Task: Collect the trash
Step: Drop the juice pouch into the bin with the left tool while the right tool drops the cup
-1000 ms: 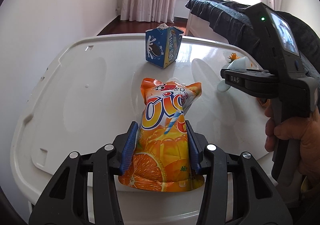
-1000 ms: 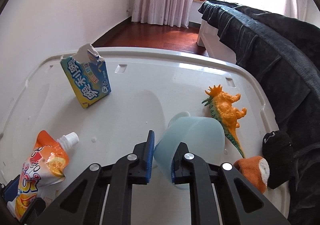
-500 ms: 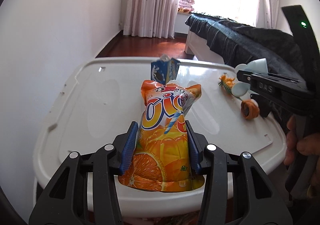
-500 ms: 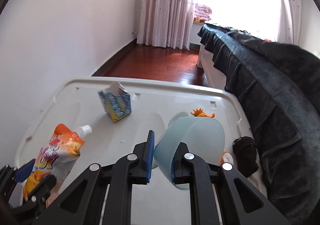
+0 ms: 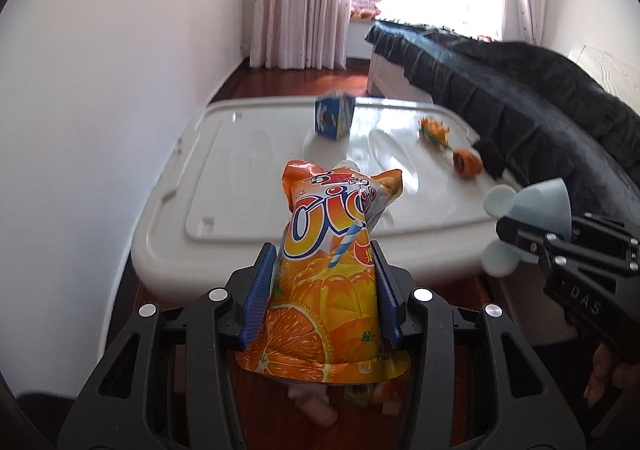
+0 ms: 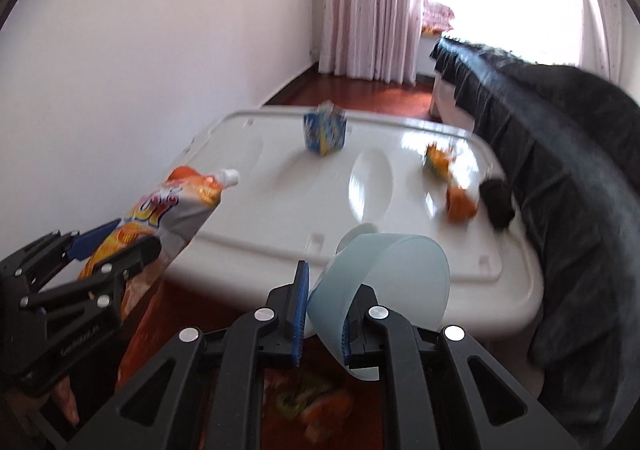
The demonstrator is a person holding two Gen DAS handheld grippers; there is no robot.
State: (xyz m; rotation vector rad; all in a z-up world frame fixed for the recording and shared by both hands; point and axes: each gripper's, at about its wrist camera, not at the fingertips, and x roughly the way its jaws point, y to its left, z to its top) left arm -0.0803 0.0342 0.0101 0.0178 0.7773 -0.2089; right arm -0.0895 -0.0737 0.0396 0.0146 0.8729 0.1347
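Left gripper (image 5: 326, 294) is pinching an orange juice pouch (image 5: 334, 282) between its blue pads, pouch standing upright with the cap end pointing away, held out in the air short of the white plastic table (image 5: 224, 185). Right gripper (image 6: 322, 320) is squeezed tight on the wall of a pale blue cup (image 6: 384, 274), which is tipping on its side with the mouth facing right, also hanging off the near edge of the table.

Four things are sitting on the tabletop: one torn blue carton (image 5: 334, 117) standing near the far side, one orange toy dinosaur (image 5: 434, 129), one small orange roll-looking thing (image 5: 466, 161) and one black lump (image 6: 496, 199) right by it, pretty blurry. A dark blanket (image 5: 520, 89) is draping along the right edge of the table, just beside those last two.

Both grippers are angling downward, side by side, and nothing is sitting between them and the table. Some blurry orange and green bits (image 6: 312, 398) are lying on the wood floor (image 5: 280, 77) underneath.
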